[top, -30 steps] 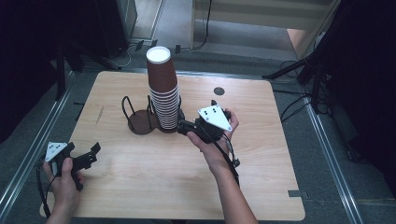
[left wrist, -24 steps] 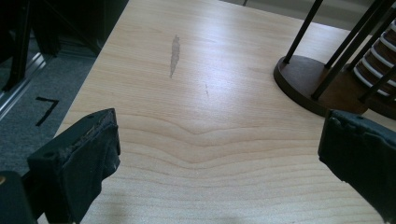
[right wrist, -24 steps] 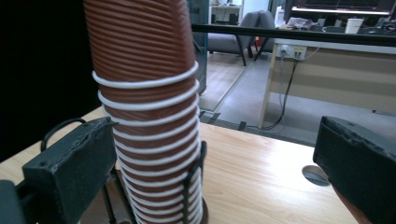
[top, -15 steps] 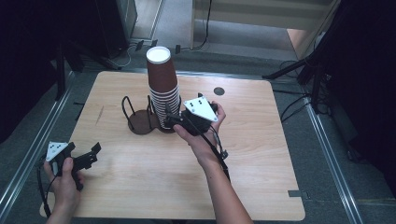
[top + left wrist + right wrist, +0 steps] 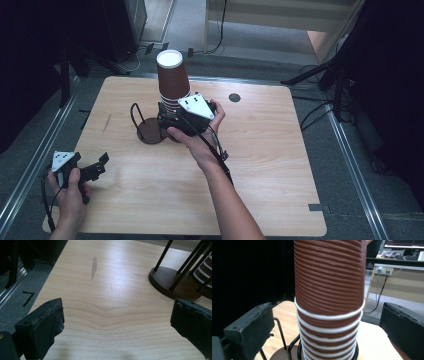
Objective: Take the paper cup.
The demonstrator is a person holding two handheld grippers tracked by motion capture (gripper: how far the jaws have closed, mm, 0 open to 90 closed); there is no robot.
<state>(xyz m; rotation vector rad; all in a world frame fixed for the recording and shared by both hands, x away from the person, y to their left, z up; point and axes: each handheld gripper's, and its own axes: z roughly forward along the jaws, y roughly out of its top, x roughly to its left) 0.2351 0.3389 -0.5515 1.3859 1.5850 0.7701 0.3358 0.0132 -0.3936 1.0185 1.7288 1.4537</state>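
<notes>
A tall stack of upside-down brown ribbed paper cups (image 5: 173, 80) with white rims stands in a black wire holder on a dark round base (image 5: 150, 132) at the table's middle back. My right gripper (image 5: 170, 116) is up against the lower part of the stack. In the right gripper view the cups (image 5: 329, 295) stand between the two wide-apart jaws, and my right gripper (image 5: 328, 315) is open with a gap on each side. My left gripper (image 5: 100, 165) is open near the table's front left corner, with bare wood between its jaws (image 5: 117, 315). The holder's base (image 5: 170, 282) lies ahead of it to the right.
The light wooden table (image 5: 280, 165) has a small dark round mark (image 5: 234, 97) at the back right. A grey scuff (image 5: 94, 266) marks the wood ahead of the left gripper. Metal rails (image 5: 30, 165) run along both sides on the floor.
My right gripper has moved left and in toward the cup stack, so its jaws now stand on either side of it. The left gripper has stayed put.
</notes>
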